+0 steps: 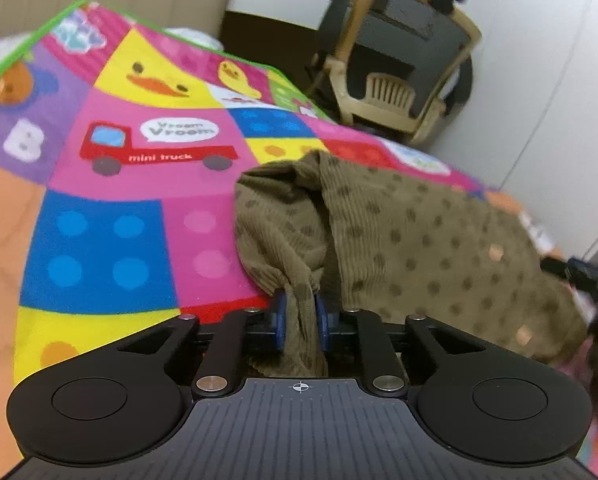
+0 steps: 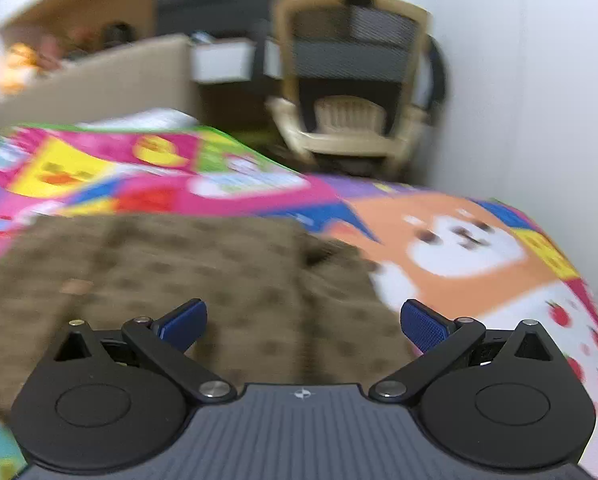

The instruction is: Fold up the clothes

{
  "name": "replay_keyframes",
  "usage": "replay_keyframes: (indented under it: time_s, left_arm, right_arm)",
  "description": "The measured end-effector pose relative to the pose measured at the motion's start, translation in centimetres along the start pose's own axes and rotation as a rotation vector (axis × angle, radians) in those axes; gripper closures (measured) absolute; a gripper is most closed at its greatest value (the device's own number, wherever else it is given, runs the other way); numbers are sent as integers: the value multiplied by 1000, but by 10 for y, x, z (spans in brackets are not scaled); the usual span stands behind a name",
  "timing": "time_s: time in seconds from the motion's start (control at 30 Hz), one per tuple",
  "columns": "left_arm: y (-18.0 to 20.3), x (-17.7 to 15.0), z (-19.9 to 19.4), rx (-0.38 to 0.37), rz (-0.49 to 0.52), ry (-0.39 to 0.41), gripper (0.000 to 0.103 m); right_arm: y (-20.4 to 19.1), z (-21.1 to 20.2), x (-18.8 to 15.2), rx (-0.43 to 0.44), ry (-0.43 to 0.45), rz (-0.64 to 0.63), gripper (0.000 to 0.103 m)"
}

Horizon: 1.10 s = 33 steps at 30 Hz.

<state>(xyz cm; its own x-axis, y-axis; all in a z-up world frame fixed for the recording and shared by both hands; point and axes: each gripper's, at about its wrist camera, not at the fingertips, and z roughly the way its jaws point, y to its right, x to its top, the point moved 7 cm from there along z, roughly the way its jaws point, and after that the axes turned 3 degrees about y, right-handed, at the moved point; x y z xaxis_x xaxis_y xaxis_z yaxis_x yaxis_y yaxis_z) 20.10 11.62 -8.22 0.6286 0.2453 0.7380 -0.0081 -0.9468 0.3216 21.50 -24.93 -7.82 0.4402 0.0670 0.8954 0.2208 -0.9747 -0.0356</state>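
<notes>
With the olive dotted garment (image 1: 419, 240) spread on the play mat (image 1: 119, 184), its bunched corner at 6 o'clock is clamped in the left gripper (image 1: 301, 320) jaws, the right gripper (image 2: 303, 324) jaws gaping empty; tension should be kept even.

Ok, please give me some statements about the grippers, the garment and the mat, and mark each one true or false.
1. The left gripper is shut on the brown garment. True.
2. The right gripper also grips the garment. False: its jaws stand open with nothing between the pads.
3. The garment lies on a colourful mat. True.
4. The garment is plain blue. False: it is brown with darker dots.
5. A chair stands beyond the mat. True.
</notes>
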Motion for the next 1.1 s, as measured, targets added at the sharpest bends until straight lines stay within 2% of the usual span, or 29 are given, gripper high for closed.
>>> replay_keyframes:
  time_s: [0.03,0.13,0.27,0.3,0.37,0.47,0.53,0.57,0.6,0.63,0.67,0.7,0.8,0.9,0.97,1.0,1.1]
  left_arm:
    - [-1,3,-2,-31,-34,1,90]
    - [-4,13,-8,-122,-158,2,90]
    - [-4,23,-10,-189,-235,5,90]
    - [-4,24,-10,-200,-245,6,90]
    - [-4,27,-12,-227,-266,12,90]
    - [-3,33,-16,-254,-270,33,91]
    - [-1,38,-21,-266,-271,52,84]
    - [-1,42,-26,-272,-273,75,75]
    - [-1,47,-33,-279,-273,101,70]
    - [0,52,-40,-282,-268,129,69]
    - [0,57,-48,-282,-262,157,65]
    - [1,62,-56,-273,-254,189,55]
    - [4,77,-78,-252,-241,269,39]
    - [14,89,-88,-265,-236,298,24]
    - [28,92,-86,-268,-202,290,19]
    - [36,91,-82,-263,-178,279,15]
    - [68,86,-56,-254,-116,210,10]
  right_arm:
    - [-19,-13,6,65,41,-36,0]
    - [-87,-36,13,206,61,-206,0]
    - [-186,-37,-12,397,-9,-385,0]
    - [-208,-35,-20,420,-8,-436,0]
    - [-243,-27,-30,410,34,-567,1]
    - [-273,-4,-38,298,128,-772,22]
    - [-279,18,-35,248,112,-809,52]
    - [-279,28,-33,239,86,-797,58]
    - [-278,37,-31,233,56,-777,71]
    - [-275,42,-28,232,35,-750,79]
    - [-272,43,-24,238,30,-721,80]
    - [-266,39,-17,239,48,-690,83]
    - [-239,20,15,210,122,-579,85]
    - [-181,1,55,153,176,-396,86]
    - [-125,-12,71,85,202,-279,86]
    - [-96,-18,73,50,206,-230,86]
    - [-19,-21,54,-47,138,-89,86]
